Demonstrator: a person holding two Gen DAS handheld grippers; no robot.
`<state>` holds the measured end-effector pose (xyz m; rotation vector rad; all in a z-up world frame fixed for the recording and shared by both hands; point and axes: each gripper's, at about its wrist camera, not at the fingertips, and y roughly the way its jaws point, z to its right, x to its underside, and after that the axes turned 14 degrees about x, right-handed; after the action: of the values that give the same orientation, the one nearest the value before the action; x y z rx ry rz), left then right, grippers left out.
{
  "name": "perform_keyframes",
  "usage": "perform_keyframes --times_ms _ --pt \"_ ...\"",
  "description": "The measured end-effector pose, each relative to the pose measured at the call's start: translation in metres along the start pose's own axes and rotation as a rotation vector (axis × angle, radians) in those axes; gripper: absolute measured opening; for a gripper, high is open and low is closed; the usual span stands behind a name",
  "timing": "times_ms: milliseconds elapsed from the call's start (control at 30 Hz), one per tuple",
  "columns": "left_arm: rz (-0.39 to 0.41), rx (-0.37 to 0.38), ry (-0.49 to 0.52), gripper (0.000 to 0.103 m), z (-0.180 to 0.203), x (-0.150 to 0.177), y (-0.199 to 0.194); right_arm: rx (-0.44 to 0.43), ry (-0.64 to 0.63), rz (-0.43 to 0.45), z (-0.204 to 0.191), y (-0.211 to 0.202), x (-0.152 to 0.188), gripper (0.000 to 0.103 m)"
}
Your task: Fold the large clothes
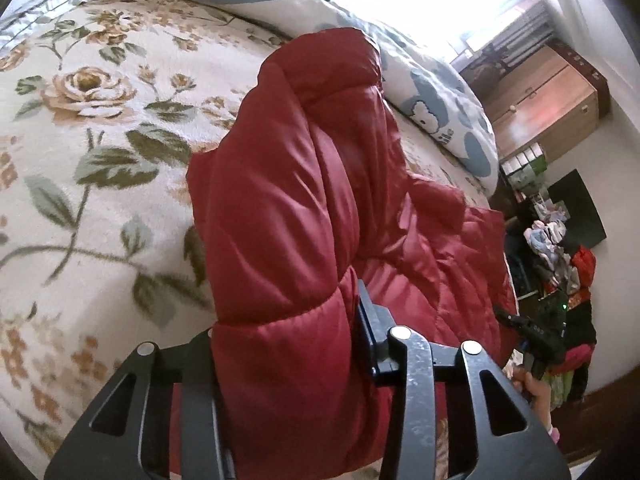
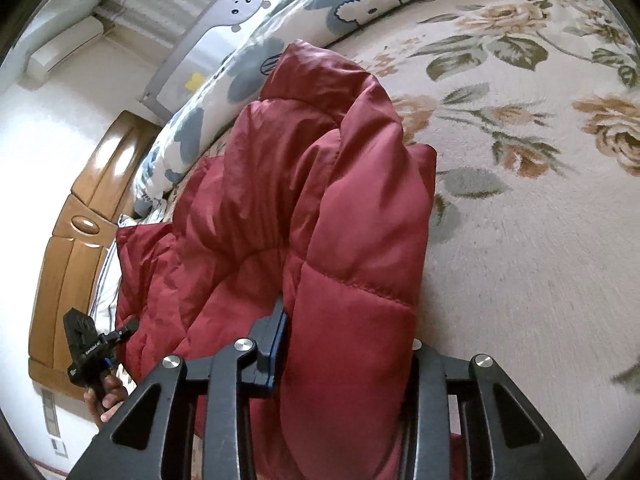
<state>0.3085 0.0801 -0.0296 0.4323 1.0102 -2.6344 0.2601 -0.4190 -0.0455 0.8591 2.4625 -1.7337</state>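
Note:
A red puffer jacket lies on the floral bedspread. My left gripper is shut on a thick padded edge of the jacket and lifts it off the bed. My right gripper is shut on another padded edge of the same jacket and holds it up as well. Each gripper shows small in the other's view, the right one and the left one, each held by a hand. The rest of the jacket sags onto the bed between them.
A white quilt with blue cartoon prints lies bunched along the far side of the bed. A wooden headboard stands at one end. A wooden dresser and a pile of clothes stand beyond the bed.

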Motion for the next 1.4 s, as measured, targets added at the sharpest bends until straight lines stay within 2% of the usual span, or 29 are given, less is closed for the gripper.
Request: perform_keyframes --times_ms 167,400,667,900,1000,1200,1333,1400 --pt "-0.004 0.01 0.037 0.037 0.016 0.023 -0.026 -0.019 -0.02 -0.009 -0.001 -0.021 0.023 0.034" --pt "-0.02 0.027 0.041 0.037 0.025 0.071 -0.071 -0.053 -0.026 -0.025 0.0 -0.052 0.071 0.033" --pt "-0.059 0.037 0.034 0.037 0.034 0.121 -0.108 -0.099 0.027 -0.059 0.016 -0.079 0.132 0.034" --pt "-0.066 0.038 -0.008 0.037 0.022 0.144 -0.116 -0.1 0.024 -0.074 0.02 -0.09 0.156 0.034" --pt "-0.065 0.009 -0.025 0.038 0.01 0.147 -0.108 -0.093 0.027 -0.079 0.022 -0.085 0.158 0.036" --pt "-0.052 -0.037 -0.011 0.045 0.002 0.155 -0.097 -0.05 0.002 -0.072 0.023 -0.075 0.163 0.043" --pt "-0.036 -0.086 0.01 0.061 0.002 0.157 -0.094 -0.037 0.011 -0.072 0.027 -0.07 0.167 0.05" --pt "-0.031 -0.095 0.016 0.063 0.0 0.157 -0.092 -0.031 0.016 -0.069 0.029 -0.069 0.168 0.053"
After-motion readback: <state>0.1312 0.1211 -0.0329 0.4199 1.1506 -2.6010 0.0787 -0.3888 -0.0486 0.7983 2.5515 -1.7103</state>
